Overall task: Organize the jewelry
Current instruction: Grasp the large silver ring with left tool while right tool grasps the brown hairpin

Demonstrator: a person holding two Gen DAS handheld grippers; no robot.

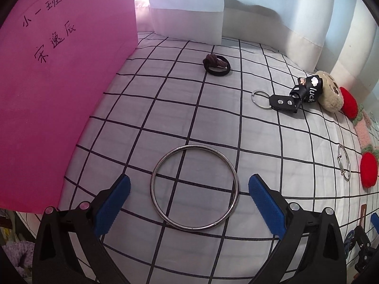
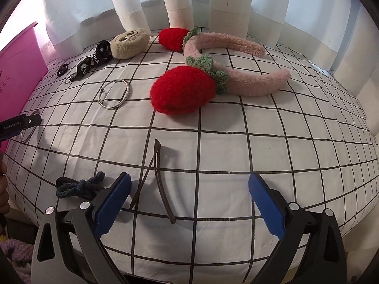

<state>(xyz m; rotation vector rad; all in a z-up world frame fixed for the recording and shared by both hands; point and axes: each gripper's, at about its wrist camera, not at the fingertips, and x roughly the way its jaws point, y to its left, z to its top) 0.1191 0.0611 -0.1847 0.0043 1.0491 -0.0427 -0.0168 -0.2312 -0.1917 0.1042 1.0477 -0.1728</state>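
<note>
In the left wrist view my left gripper [image 1: 189, 189] is open, its blue pads on either side of a large plain metal bangle [image 1: 194, 187] lying flat on the checked cloth. A dark hair tie [image 1: 216, 65] lies farther back. A black key strap with a ring [image 1: 284, 101] and a beige plush charm [image 1: 330, 92] lie at the right. In the right wrist view my right gripper [image 2: 189, 189] is open and empty above a thin dark brown hairband [image 2: 161, 184]. A thin silver bracelet [image 2: 116, 94], a pink strawberry headband [image 2: 213, 71] and a dark blue knotted hair tie [image 2: 78, 185] lie around it.
A pink box [image 1: 59, 94] with handwritten characters stands at the left. Pale curtains [image 2: 225, 0] hang along the back edge of the checked cloth [image 2: 260, 142]. The left gripper's body [image 2: 19, 124] shows at the left edge of the right wrist view.
</note>
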